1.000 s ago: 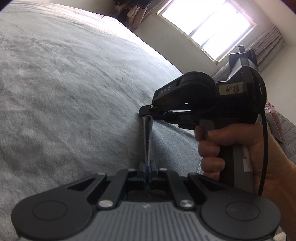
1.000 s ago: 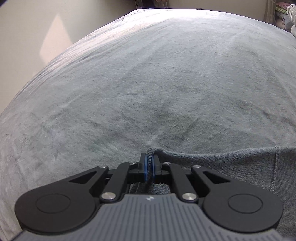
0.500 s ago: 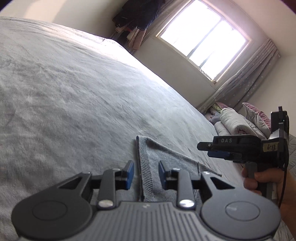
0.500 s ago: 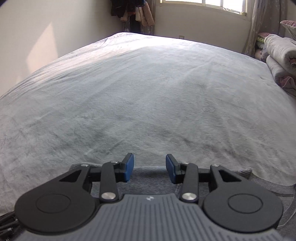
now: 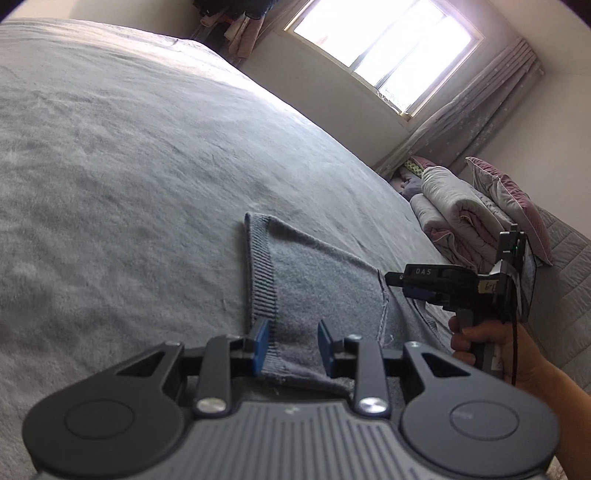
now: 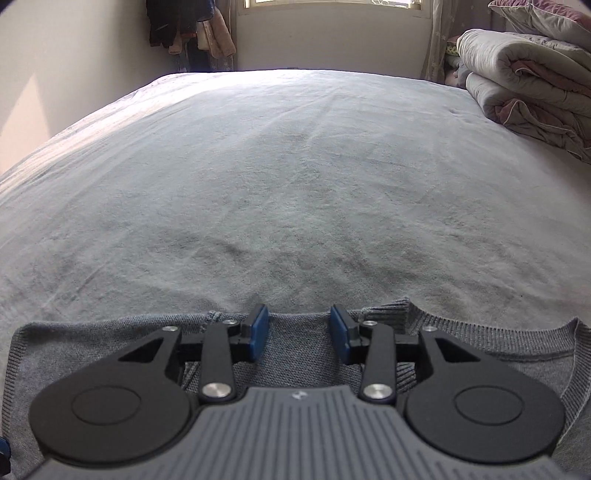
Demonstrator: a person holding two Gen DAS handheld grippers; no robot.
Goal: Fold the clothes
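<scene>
A grey knit sweater lies flat on the grey bed cover, its ribbed band running away from me. My left gripper is open just above the sweater's near edge; cloth shows between the blue pads but they do not press it. A hand holds my right gripper at the right, low over the sweater. In the right wrist view my right gripper is open over the sweater, with the ribbed neckline to its right.
Rolled quilts and a pillow are stacked at the bed's right side. A bright window and hanging clothes are at the far wall. The bed cover stretches wide beyond the sweater.
Both grippers were shut on the sweater's edge and have opened and let it go. The sweater now lies flat. The right gripper has moved off to the right, away from the left one.
</scene>
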